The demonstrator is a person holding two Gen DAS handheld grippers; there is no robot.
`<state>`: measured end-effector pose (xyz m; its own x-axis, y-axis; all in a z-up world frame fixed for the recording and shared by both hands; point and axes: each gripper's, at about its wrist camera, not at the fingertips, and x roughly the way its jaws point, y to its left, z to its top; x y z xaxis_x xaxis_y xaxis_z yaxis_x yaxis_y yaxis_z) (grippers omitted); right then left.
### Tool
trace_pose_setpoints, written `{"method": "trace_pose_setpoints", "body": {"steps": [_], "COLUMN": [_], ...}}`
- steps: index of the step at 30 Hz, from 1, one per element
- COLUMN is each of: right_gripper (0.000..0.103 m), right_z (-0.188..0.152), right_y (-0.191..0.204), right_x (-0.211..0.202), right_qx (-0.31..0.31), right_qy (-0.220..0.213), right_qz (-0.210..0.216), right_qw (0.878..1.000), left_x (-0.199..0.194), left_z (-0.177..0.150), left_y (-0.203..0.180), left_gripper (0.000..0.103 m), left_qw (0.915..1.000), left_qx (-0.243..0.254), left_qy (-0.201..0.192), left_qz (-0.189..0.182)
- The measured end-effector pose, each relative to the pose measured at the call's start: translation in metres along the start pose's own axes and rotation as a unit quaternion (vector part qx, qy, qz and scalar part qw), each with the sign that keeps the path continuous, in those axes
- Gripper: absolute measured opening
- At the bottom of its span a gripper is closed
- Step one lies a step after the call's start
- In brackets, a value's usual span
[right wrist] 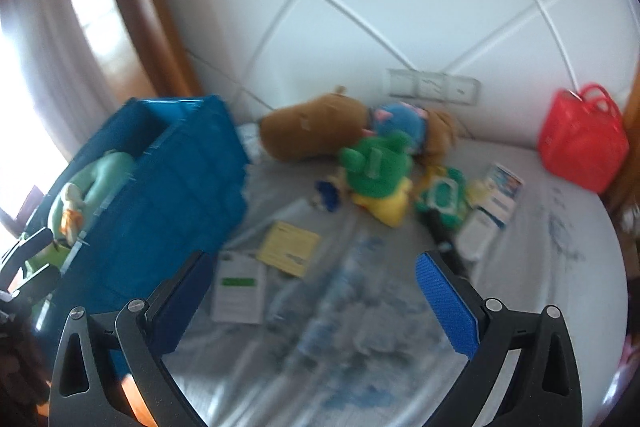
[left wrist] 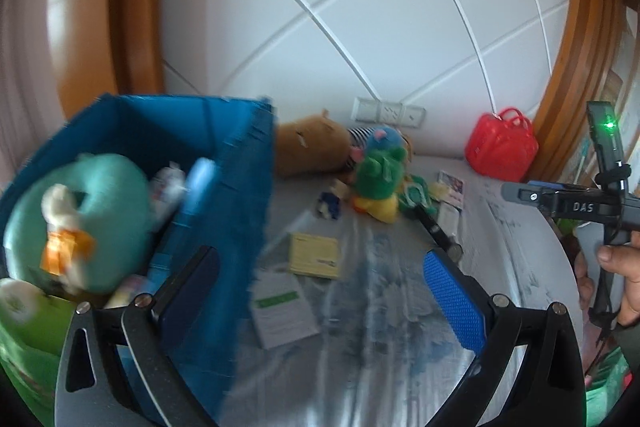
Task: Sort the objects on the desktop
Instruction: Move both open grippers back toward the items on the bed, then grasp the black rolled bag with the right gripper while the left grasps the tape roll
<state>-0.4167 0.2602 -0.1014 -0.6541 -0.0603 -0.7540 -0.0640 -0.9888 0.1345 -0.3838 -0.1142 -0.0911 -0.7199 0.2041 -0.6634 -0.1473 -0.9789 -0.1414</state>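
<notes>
Left hand-held gripper (left wrist: 320, 303): your fingers spread wide, nothing between them, hovering at blue storage bin's (left wrist: 240, 187) near corner. Right hand-held gripper (right wrist: 316, 307) same deal, wide apart, empty, above worktop (right wrist: 400, 367). Bin sits on left, teal plush (left wrist: 76, 219) already inside. Still out on worktop: yellow card (left wrist: 314, 255) beside white leaflet with green bar (left wrist: 280, 307), green-and-yellow plush (left wrist: 378, 183) further back, brown plush (left wrist: 310, 143) by wall, red basket (left wrist: 502, 145) far right corner. Both views pretty blurry.
</notes>
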Motion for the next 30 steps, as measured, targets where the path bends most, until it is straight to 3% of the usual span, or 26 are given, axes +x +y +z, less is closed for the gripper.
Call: {"method": "trace_pose_setpoints", "body": {"steps": [7, 12, 16, 23, 28, 30], "right_gripper": [0.103, 0.103, 0.103, 0.103, 0.097, 0.090], "right_z": [-0.038, -0.067, -0.072, -0.052, -0.036, -0.036], "right_y": [-0.105, -0.161, -0.178, -0.180, -0.181, -0.181], "right_x": [0.027, 0.083, 0.143, 0.241, 0.310, 0.325], "right_qx": [0.017, 0.047, 0.024, -0.040, -0.083, -0.092], "right_qy": [0.039, 0.080, 0.102, 0.122, 0.137, 0.147], "right_qz": [-0.046, -0.067, -0.087, -0.127, -0.152, -0.158], "right_qw": [0.998, 0.993, 0.991, 0.984, 0.975, 0.972], "left_x": [0.054, 0.088, 0.113, 0.132, 0.133, 0.135], "left_z": [-0.024, -0.042, -0.051, -0.069, -0.083, -0.087], "left_y": [-0.060, -0.080, -0.077, -0.055, -0.045, -0.042], "left_gripper": [0.103, 0.103, 0.103, 0.103, 0.103, 0.103], "left_qw": [0.9993, 0.9977, 0.9959, 0.9932, 0.9916, 0.9908], "left_qx": [-0.008, 0.006, 0.007, 0.004, 0.014, 0.011], "left_qy": [0.029, 0.060, 0.082, 0.113, 0.126, 0.133], "left_qz": [-0.020, -0.030, -0.038, -0.027, -0.022, -0.024]}}
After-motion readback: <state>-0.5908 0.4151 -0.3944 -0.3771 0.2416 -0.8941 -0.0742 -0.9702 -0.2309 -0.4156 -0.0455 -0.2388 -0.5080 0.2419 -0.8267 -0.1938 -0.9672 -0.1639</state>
